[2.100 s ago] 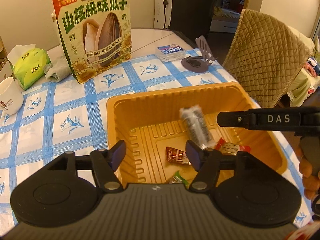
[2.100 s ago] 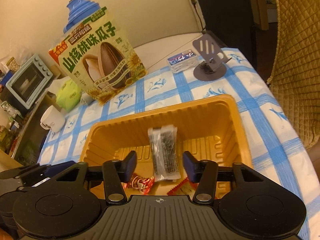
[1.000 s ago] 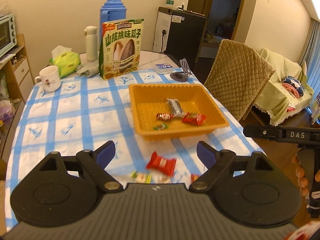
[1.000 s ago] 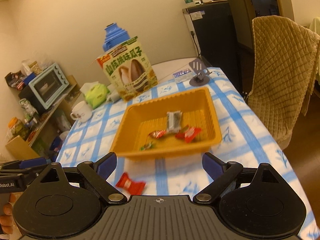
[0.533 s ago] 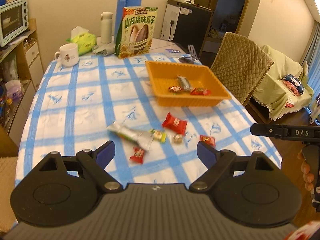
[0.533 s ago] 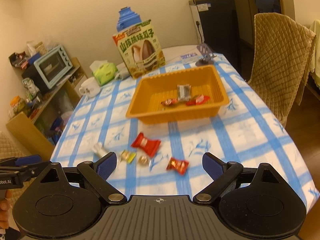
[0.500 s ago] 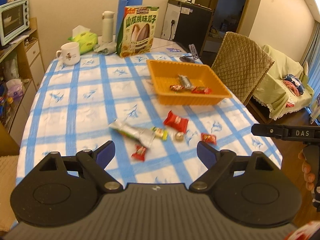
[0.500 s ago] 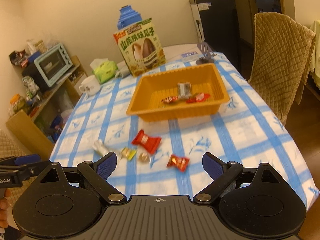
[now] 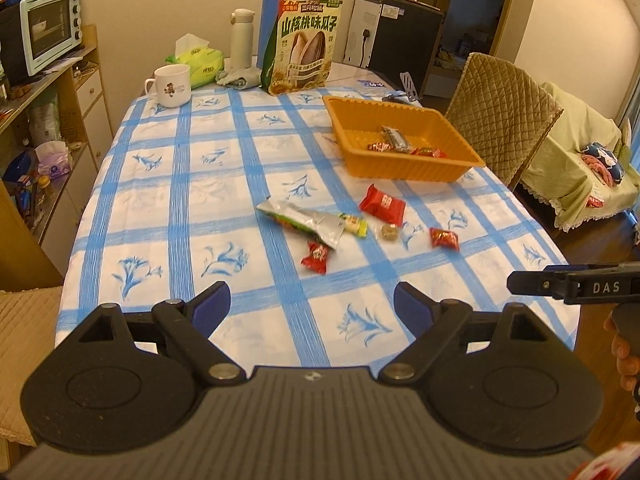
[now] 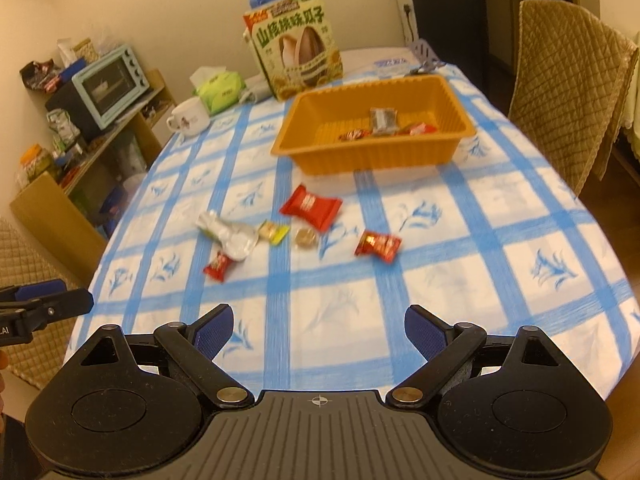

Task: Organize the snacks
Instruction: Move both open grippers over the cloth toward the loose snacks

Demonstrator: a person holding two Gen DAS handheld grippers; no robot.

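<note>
Both the left claw point(image 9: 312, 306) and right claw point(image 10: 319, 330) gape wide and empty at frame bottom, loose snacks point(image 9: 382, 210) mid-frame, orange tray point(image 9: 404, 166) beyond.

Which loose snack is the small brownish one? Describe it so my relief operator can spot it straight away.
Start at the orange tray on the blue-checked tablecloth, then look at the loose snacks scattered in front of it. Just below the big red packet lies the brown candy. It is the only small, round, brownish piece; its neighbours are red, silver or yellow-green wrappers.
</note>
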